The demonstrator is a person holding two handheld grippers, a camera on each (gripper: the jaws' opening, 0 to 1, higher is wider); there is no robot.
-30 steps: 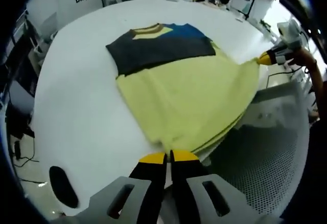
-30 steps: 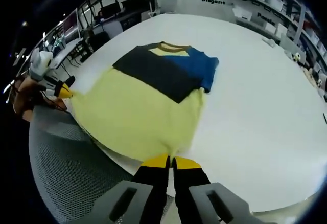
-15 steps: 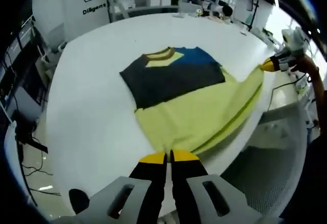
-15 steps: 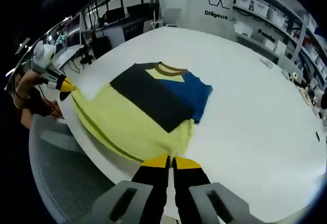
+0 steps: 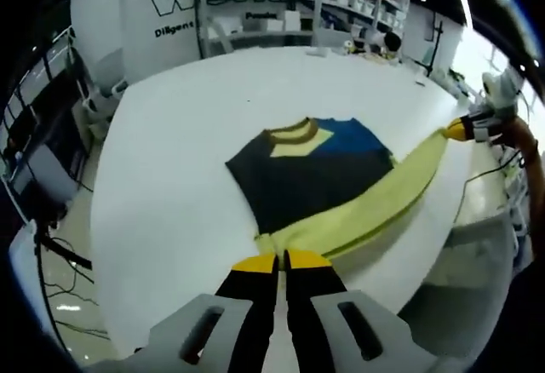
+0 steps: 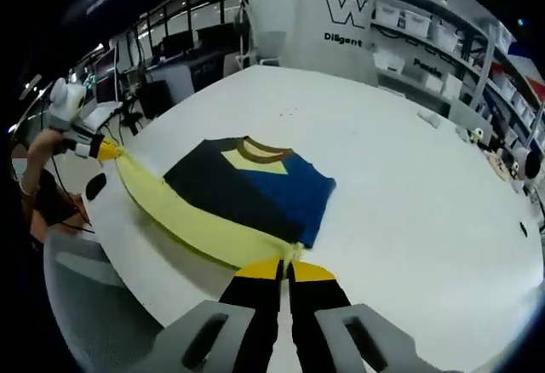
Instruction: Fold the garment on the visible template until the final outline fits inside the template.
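counter [image 5: 170,160]: wide, white and round, with the shirt lying near its near edge.
shirt [image 5: 315,173]: dark, blue and yellow; collar end flat on the counter, yellow hem end lifted and stretched in a long band between the two grippers.
left gripper [image 5: 282,261]: fingers pressed together, pinching one hem corner of the shirt; seen from the right gripper view at the left [image 6: 107,150].
right gripper [image 6: 284,267]: fingers pressed together on the other hem corner; seen from the left gripper view at the right [image 5: 457,129].
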